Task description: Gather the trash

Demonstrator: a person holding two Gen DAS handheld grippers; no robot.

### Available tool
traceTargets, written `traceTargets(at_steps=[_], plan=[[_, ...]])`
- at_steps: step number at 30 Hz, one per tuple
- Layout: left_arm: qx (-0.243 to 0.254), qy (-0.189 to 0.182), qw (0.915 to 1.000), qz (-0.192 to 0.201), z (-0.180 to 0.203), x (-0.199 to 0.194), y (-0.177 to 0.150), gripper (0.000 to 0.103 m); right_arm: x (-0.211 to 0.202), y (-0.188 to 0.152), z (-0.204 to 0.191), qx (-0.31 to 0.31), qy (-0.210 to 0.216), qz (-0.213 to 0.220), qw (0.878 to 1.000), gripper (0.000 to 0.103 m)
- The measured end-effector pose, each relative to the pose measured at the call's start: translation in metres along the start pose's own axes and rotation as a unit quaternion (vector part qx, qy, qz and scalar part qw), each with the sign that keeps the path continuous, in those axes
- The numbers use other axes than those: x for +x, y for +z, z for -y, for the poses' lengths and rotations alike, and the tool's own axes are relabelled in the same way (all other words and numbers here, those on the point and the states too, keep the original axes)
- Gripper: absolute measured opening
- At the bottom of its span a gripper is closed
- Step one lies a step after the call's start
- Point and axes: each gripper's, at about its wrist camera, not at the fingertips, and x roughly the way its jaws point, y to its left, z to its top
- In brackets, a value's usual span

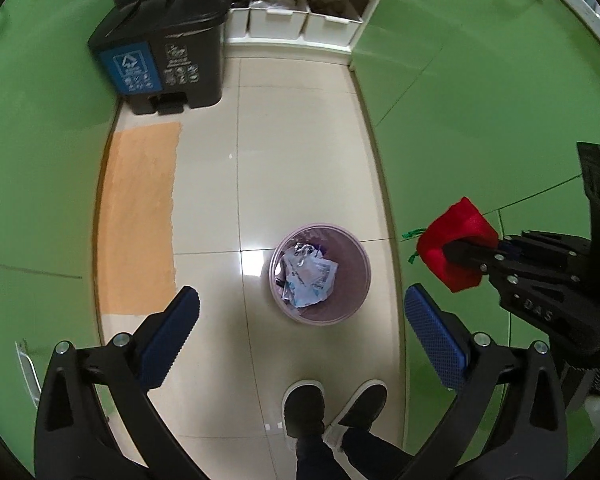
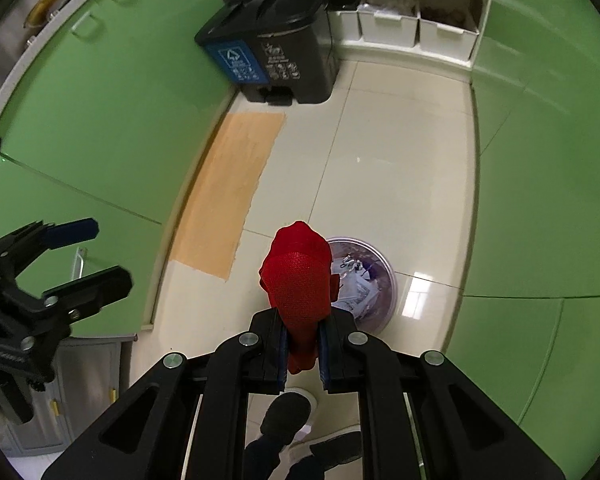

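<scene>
Red pouch (image 2: 300,280) — right tongs' (image 2: 302,354) clamp

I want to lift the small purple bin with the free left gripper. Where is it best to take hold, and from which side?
Probably the rim of the purple bin, from above, one finger inside and one outside. It stands upright, its mouth is open, and the left gripper is open, empty and overhead.

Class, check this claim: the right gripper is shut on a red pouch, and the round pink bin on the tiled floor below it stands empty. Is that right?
Not quite. The bin is not empty: crumpled plastic wrappers lie inside it, as the left wrist view shows. The rest holds: the right gripper is shut on the red pouch, and the bin stands on the tiled floor.
</scene>
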Motion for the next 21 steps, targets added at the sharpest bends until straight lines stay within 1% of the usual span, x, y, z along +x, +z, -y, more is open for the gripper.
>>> traceTargets(at_steps=[2,5,6,7,8,9,10,12,15,19,21], plan=[[-0.01,0.001,0.9999,-0.001,-0.007,0.004,-0.004,0.1,0.01,0.001,0.0,-0.002,-0.002,-0.004,1.0,0.013],[-0.02,0.002,0.9998,0.001,-0.014,0.008,-0.009,0.1,0.022,0.001,0.002,-0.001,-0.005,-0.007,1.0,0.019],[-0.021,0.003,0.9998,0.001,-0.015,0.009,-0.01,0.1,0.025,0.0,0.003,0.0,-0.007,-0.007,1.0,0.03],[-0.023,0.003,0.9997,0.001,-0.016,0.009,-0.012,0.1,0.028,0.0,0.005,0.003,-0.008,-0.007,1.0,0.044],[-0.024,0.004,0.9997,0.002,-0.017,0.01,-0.012,0.1,0.029,-0.001,0.006,0.006,-0.008,-0.004,1.0,0.083],[-0.024,0.005,0.9997,0.003,-0.017,0.01,-0.013,0.1,0.029,-0.002,0.008,0.01,-0.005,0.003,1.0,0.095],[-0.024,0.005,0.9997,0.003,-0.017,0.009,-0.014,0.1,0.028,-0.004,0.01,0.015,-0.007,0.01,1.0,0.095],[-0.021,0.005,0.9997,0.004,-0.016,0.009,-0.014,0.1,0.03,-0.008,0.014,0.02,-0.024,0.0,1.0,0.097],[-0.016,0.003,0.9999,0.005,-0.01,0.003,-0.014,0.1,0.027,-0.015,0.019,0.03,-0.026,-0.006,0.999,0.097],[-0.005,0.001,1.0,0.008,0.005,-0.014,-0.013,0.1,0.0,-0.023,0.021,0.038,-0.034,0.0,0.999,0.097],[0.002,-0.001,0.9999,0.011,0.015,-0.028,-0.011,0.1,-0.023,-0.027,0.021,0.043,-0.039,0.008,0.998,0.097]])
